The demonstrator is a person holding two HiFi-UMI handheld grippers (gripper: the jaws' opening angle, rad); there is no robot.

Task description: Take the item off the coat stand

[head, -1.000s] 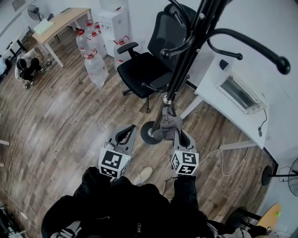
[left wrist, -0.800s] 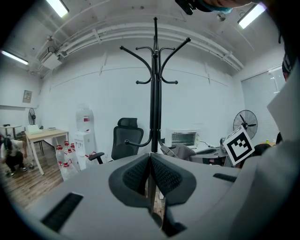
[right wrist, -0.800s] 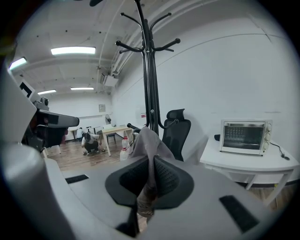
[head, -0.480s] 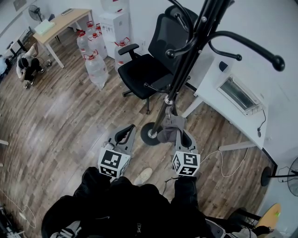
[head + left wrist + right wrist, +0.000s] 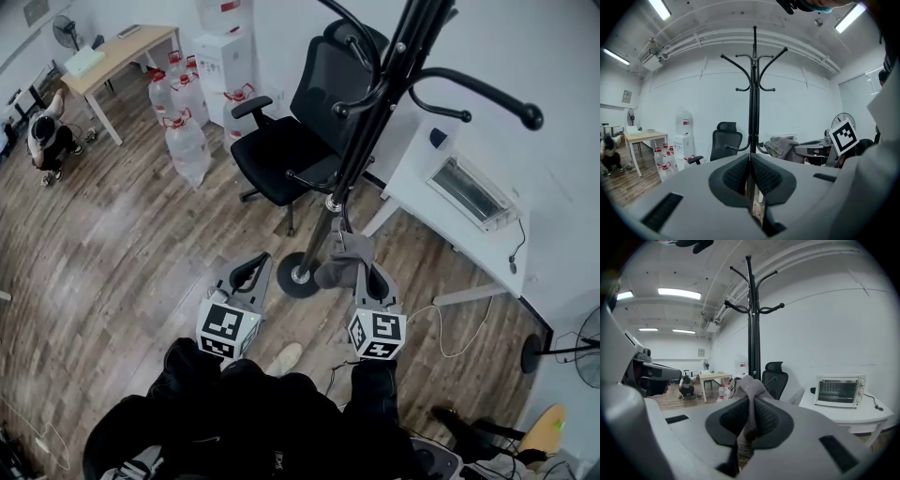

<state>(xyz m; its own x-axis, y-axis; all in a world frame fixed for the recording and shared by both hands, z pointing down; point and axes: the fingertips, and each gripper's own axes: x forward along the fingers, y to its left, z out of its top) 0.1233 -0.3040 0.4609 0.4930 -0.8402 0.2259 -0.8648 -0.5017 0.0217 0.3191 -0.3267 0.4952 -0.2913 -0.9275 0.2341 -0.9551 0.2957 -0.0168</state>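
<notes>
Just changed: against the head view of a second ago, your right gripper (image 5: pixel 749 417) is a little higher. The grey cloth (image 5: pixel 345 261) no longer hangs flat along the pole; it bunches up above the jaws.
Meaning for the task: the lift off the coat stand (image 5: pixel 358 141) seems to be under way. I judge it is not finished.
Right gripper: the jaws are closed on the grey cloth. A fold of it stands up between the pads and a strip hangs down under them.
Left gripper (image 5: pixel 750 176): the jaws are together with nothing between them. It waits beside the right one and points at the pole.
Where the cloth is: just beside the pole, at the low hook (image 5: pixel 760 146). I cannot tell if it is already free of this hook.
Count, task things: one coat stand, one grey cloth, two grippers.
Count, room: one office chair (image 5: pixel 286 141), one toaster oven (image 5: pixel 464 187) on a white table, one crouching person (image 5: pixel 45 136), and several water bottles (image 5: pixel 187 145) that are too crowded to count exactly.
</notes>
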